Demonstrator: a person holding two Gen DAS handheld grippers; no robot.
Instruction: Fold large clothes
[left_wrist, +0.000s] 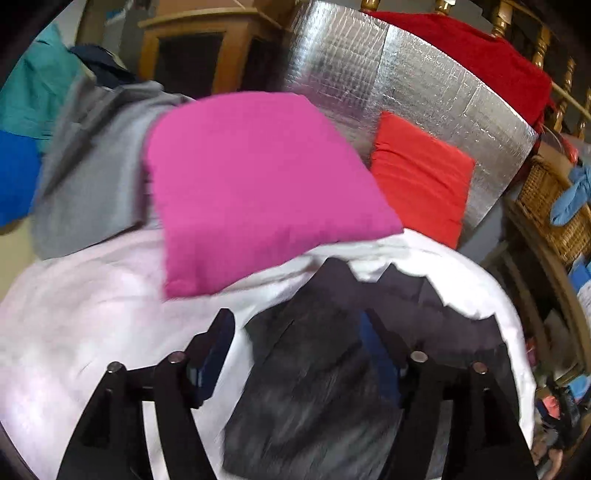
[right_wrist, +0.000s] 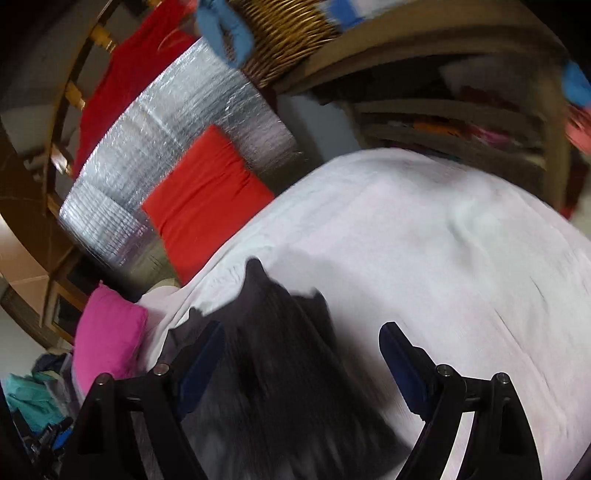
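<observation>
A dark grey garment (left_wrist: 314, 369) lies bunched on the white bedsheet (left_wrist: 92, 314); it also shows in the right wrist view (right_wrist: 273, 369), blurred by motion. My left gripper (left_wrist: 299, 332) is open, its jaws wide apart above the garment, one finger on each side of it. My right gripper (right_wrist: 303, 343) is open too, jaws spread over the garment's edge, with the right finger (right_wrist: 399, 354) over bare sheet (right_wrist: 443, 240). Neither gripper holds cloth.
A pink pillow (left_wrist: 251, 184) and a red pillow (left_wrist: 421, 177) lie at the bed's head against a silver foil panel (left_wrist: 406, 81). Grey and teal clothes (left_wrist: 85, 155) are piled at the left. A wicker basket (right_wrist: 288, 33) and wooden shelves (right_wrist: 461, 122) stand beside the bed.
</observation>
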